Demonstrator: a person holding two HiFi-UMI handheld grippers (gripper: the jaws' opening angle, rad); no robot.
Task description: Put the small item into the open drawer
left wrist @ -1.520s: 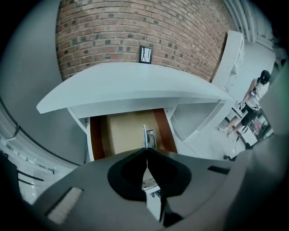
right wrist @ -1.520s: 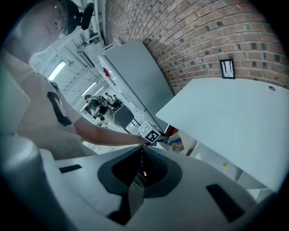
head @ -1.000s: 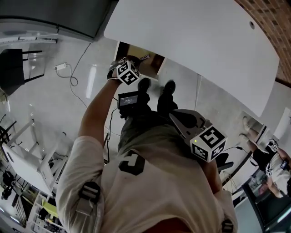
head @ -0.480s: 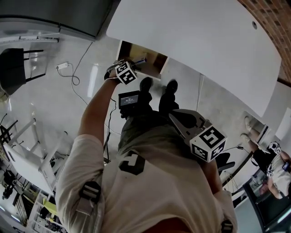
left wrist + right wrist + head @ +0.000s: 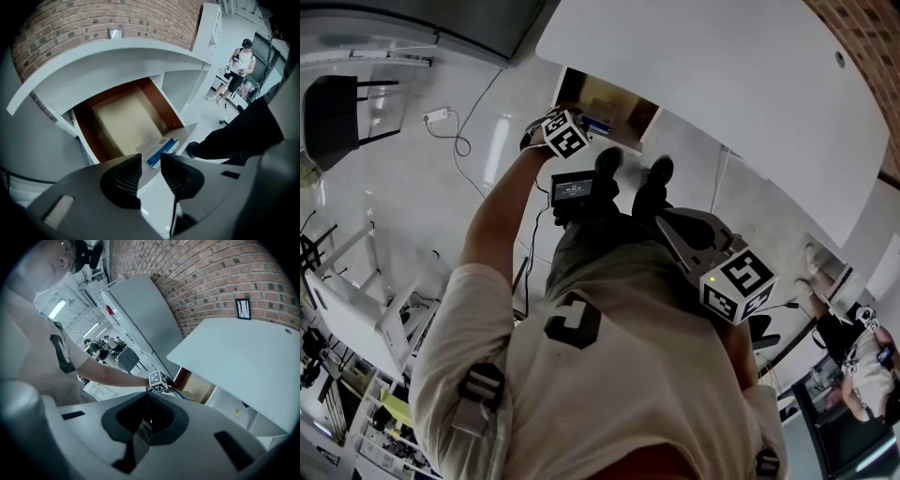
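The small item [image 5: 160,150] is lying at the near end of the open drawer [image 5: 121,123], close to the front panel. Whether it is resting flat on the drawer floor or propped on the panel's edge cannot be told. It is presenting as a flat blue-and-white packet with a clear portion. By judgement it is light, fairly stiff and probably slick on its faces, so any further hold is best taken across its two long edges, near the middle, with light pressure.

The left gripper [image 5: 150,163] is hanging just above and short of it, with its jaws having just been opening. They are now standing apart with nothing between them, and the packet is lying beyond the tips. The person's left arm [image 5: 500,214] is reaching out nearly straight and the gripper is pointing steeply down under the white desk top [image 5: 117,61].

The right gripper [image 5: 146,409] is idling back by the body, angled moderately downward — its jaws are meeting with nothing in them.
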